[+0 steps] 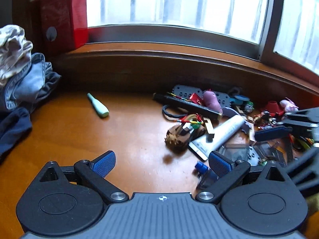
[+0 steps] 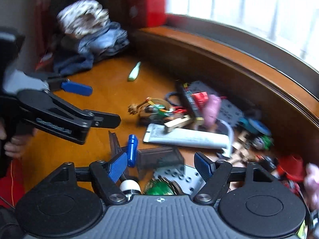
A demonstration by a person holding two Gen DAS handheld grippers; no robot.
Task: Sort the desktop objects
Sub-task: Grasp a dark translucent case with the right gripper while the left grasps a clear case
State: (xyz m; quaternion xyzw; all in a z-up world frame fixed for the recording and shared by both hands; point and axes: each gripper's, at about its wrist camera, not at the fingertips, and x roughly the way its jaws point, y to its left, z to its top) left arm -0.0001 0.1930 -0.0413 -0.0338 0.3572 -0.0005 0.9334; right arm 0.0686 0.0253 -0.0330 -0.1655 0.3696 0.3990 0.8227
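my left gripper spread wide, empty, over bare wooden desk. my right gripper also wide, holding nothing, above clutter pile: white tube, blue cap piece, smoky plastic box, green disc. mint tool lies alone, well apart from pile. clothes heap at left, red box on sill.

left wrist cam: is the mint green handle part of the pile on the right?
No, the mint green handle lies alone on bare desk, well apart from the pile to its right.
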